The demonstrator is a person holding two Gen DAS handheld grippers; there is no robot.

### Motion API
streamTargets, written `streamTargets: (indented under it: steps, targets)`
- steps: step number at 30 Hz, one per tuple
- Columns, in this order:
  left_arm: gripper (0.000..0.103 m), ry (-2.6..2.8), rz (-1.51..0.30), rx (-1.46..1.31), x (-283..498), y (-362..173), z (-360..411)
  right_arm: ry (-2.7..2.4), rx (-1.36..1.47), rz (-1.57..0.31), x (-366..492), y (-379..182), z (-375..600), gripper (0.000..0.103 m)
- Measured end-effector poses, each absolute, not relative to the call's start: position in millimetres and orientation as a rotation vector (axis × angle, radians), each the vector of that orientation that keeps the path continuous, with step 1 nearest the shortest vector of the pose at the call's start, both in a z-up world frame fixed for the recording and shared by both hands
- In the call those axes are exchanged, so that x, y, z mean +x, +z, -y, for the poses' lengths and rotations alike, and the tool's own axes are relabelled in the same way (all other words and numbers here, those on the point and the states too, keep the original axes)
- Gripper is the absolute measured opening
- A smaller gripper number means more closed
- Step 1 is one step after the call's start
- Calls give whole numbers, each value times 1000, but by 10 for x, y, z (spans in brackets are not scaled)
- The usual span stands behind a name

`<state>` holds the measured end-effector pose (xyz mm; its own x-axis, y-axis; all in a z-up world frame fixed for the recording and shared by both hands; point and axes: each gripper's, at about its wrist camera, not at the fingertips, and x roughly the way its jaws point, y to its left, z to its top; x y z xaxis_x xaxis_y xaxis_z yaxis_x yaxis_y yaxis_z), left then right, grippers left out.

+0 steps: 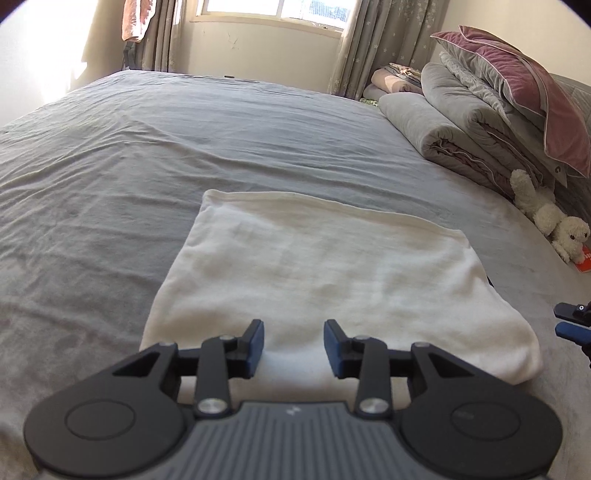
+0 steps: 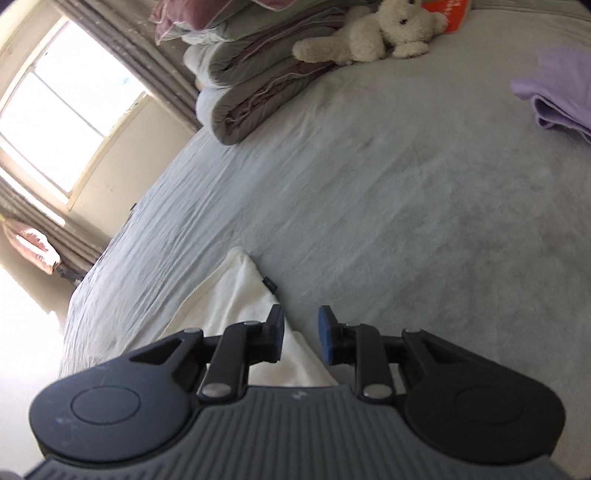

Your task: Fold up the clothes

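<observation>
Left wrist view: the left gripper [image 1: 293,345] has its jaws parted by a moderate gap, with nothing clamped between the blue pads [image 1: 256,347]. Both fingers hover above the near edge of the white folded garment [image 1: 332,266]; contact with the fabric cannot be confirmed. The tool points forward and downward along the bed toward the window [image 1: 273,9].

The white folded garment lies flat on the grey bedsheet [image 1: 147,147], forming a roughly rectangular shape with its far edge toward the window. At the right edge of this view, the fingertips of the right gripper [image 1: 570,321] appear just beside the garment's right side.

Right wrist view: the right gripper [image 2: 301,338] also stands released, its jaws separated by a narrower gap than those of the left tool. The right-hand edge of the garment [image 2: 236,295] passes under the left finger; the gap itself shows fabric and bedsheet [image 2: 406,184], with no fabric pinched. The tool is angled downward and rolled, so the room appears tilted.

Stacked folded quilts [image 2: 251,85], a plush toy [image 2: 373,35] and a lilac folded cloth [image 2: 554,96] sit well apart from the garment.
</observation>
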<state>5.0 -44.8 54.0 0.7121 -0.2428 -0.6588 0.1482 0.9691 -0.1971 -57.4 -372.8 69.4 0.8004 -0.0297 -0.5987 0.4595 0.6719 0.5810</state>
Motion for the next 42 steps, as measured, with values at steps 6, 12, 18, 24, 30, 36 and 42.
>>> streamTargets:
  steps: [6,12,18,24,30,36,42]
  targets:
    - [37,-130,-775,-169,117,487,282,25,410,-763,-201,594,2776,38]
    - [37,-112,-800,-158,152,359,196,111,-103,-783,-138,389,2079,60]
    - [37,-134,-819,-178,172,348,100,3,-4,-819,-150,400,2569,65]
    - [37,-134,-834,-191,177,357,61,-149,87,-861,-224,403,2988,65]
    - [36,-151,-845,-202,197,374,35,-229,250,-856,-301,445,3215,67]
    - [45,-169,-814,-166,110,465,163,-245,727,-828,-504,399,3655,70]
    - [46,-195,-785,-115,28,485,393,-300,914,-803,-710,357,3800,71]
